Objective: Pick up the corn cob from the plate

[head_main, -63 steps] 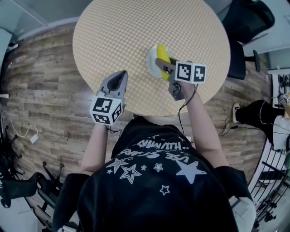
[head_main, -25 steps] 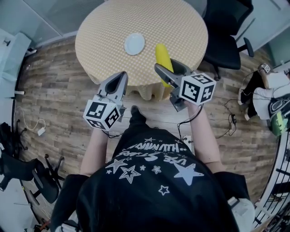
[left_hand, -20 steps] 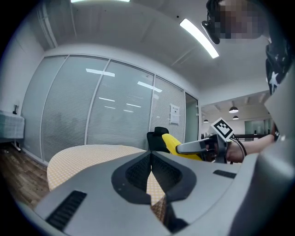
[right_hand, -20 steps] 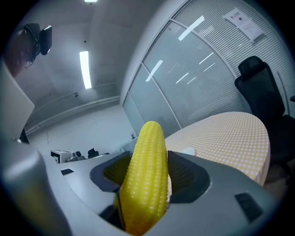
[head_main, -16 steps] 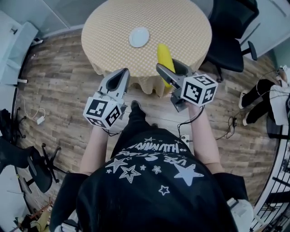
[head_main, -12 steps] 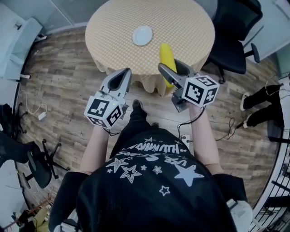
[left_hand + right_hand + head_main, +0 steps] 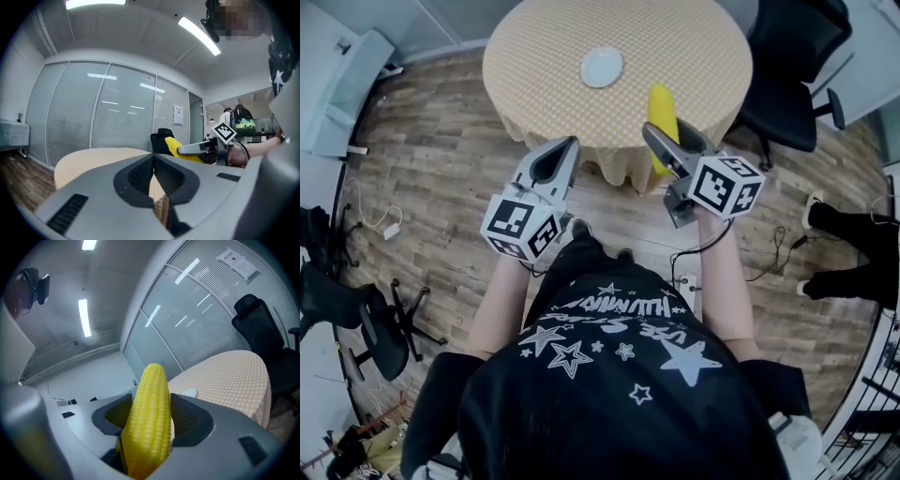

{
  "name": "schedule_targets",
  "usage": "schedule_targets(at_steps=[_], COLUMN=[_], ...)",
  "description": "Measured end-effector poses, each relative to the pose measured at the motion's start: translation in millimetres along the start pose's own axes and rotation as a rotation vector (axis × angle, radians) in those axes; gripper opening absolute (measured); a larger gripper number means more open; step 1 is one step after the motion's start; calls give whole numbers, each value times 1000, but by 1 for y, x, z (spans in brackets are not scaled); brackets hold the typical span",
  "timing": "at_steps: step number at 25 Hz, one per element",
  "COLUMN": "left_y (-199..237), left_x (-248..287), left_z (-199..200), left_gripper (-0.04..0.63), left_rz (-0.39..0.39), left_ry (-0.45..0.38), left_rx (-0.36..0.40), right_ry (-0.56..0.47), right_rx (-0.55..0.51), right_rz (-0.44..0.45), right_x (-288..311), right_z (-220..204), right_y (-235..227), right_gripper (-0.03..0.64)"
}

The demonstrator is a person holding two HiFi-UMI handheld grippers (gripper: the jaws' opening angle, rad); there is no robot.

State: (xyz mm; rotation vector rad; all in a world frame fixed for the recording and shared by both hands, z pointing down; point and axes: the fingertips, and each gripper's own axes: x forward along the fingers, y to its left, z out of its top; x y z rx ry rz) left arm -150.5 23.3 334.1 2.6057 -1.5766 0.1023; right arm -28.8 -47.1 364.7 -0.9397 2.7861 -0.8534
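Corn cob (image 7: 660, 101), pinched lengthwise by the right gripper (image 7: 668, 134), well apart from its plate (image 7: 601, 67); left gripper (image 7: 562, 145) pressed together, empty. Risk: the rounded, tapering cob may slide from the jaws and drop.

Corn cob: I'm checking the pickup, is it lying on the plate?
No, the corn cob sits clamped in the right gripper, off the plate.

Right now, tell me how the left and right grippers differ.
The left gripper is empty; the right gripper holds the corn. The left gripper's jaws meet; the right gripper's stand apart around the corn. Both carry marker cubes and face the table.
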Motion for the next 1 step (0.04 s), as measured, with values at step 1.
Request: schedule_targets(at_steps=[1], left_y=[0], left_x=[0], left_z=[-1], left_gripper=[6], left_rz=[-3], left_ry=[3], left_rx=[3], right_ry=[-1], right_rx=[3], right_rz=[-5], right_x=[0], right_z=[0], right_y=[-1], right_gripper=[265])
